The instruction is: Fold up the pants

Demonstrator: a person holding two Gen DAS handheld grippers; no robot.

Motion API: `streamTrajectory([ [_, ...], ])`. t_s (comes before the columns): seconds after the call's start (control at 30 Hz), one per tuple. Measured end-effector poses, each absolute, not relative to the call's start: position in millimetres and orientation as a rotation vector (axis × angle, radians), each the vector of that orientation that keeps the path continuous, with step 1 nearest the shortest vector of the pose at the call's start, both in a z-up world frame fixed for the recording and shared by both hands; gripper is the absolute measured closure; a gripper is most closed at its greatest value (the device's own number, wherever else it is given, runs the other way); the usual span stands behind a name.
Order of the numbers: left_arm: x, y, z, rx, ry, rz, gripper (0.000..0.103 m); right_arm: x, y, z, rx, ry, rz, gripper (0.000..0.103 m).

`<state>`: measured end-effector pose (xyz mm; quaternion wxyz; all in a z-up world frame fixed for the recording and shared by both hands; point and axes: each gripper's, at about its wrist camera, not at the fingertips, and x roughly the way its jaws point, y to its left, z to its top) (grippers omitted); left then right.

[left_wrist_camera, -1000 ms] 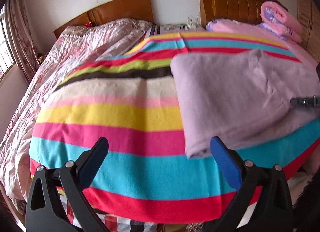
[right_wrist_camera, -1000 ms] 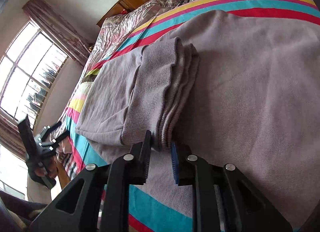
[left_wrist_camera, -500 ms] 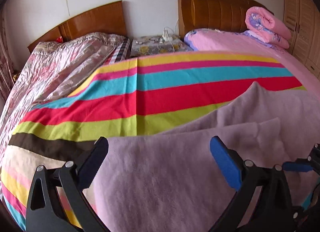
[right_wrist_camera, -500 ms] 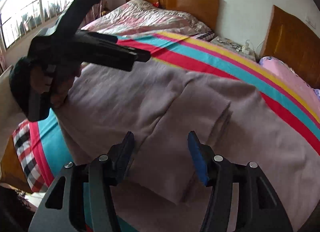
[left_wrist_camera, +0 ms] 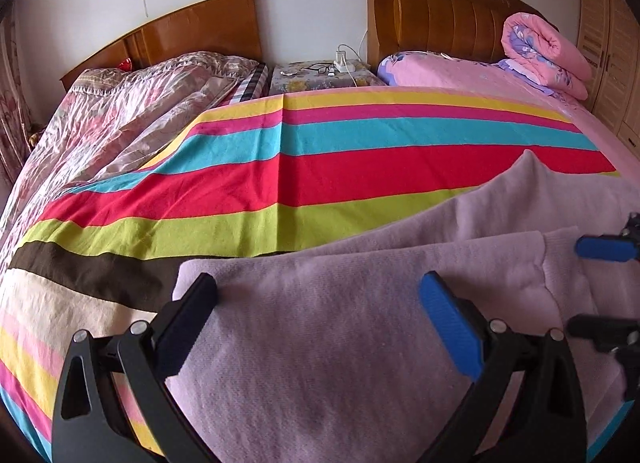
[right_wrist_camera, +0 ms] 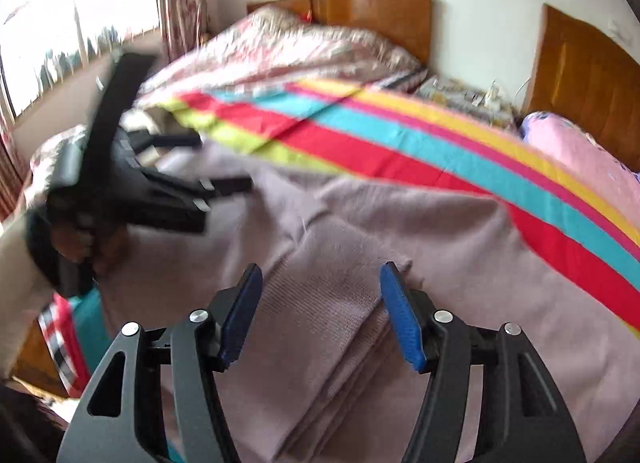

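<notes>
- While both sets of fingers gape wide and empty, the left gripper (left_wrist_camera: 318,305) and right gripper (right_wrist_camera: 320,313) hover over folded mauve knit pants (left_wrist_camera: 360,343).
- Layered cuffs lie stacked on the striped blanket (left_wrist_camera: 320,171).

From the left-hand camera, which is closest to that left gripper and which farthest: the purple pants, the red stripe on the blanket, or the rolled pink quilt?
1. Purple pants: right beneath the left gripper, between its fingers.
2. Red stripe: mid-bed, beyond the pants.
3. Rolled pink quilt: far right, by the headboard.

Home bedroom: two wooden-headboard beds (left_wrist_camera: 440,15).
</notes>
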<state>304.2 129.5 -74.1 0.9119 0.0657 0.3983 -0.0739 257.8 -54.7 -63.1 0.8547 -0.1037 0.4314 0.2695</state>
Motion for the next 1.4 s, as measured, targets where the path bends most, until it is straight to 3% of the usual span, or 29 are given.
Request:
streamTrajectory([
  [0.2,303.1,127.0,-68.6,0.142,0.819,-0.115,0.001,243.0,-88.9,-37.9,-0.132,0.865,0.542,0.036],
  [0.37,303.6,105.9,-37.5,0.167,0.737,-0.138,0.001,282.9,-110.5,-7.1,-0.098,0.76,0.48,0.032],
  [0.5,323.3,94.7,-44.9,0.258,0.773,-0.05,0.001,338.2,-90.5,-33.7,-0.151,0.851,0.429,0.032],
  [0.7,339.2,106.8,-76.4,0.225,0.876,-0.059,0.001,342.9,-59.5,-59.7,-0.288,0.867,0.447,0.032],
  [0.77,341.2,110.5,-79.0,0.209,0.889,-0.055,0.001,352.9,-68.3,-67.1,-0.285,0.862,0.407,0.024],
  [1.03,342.5,109.6,-80.4,0.22,0.889,-0.046,0.001,356.2,-104.9,-46.1,-0.133,0.812,0.339,0.026],
  [1.2,345.2,106.1,-81.6,0.232,0.893,-0.037,0.001,359.0,-101.0,-73.5,-0.167,0.947,0.434,0.023],
  [1.4,336.3,101.4,-68.8,0.263,0.851,0.032,0.003,330.5,-162.9,-22.4,-0.052,0.835,0.311,0.022],
])
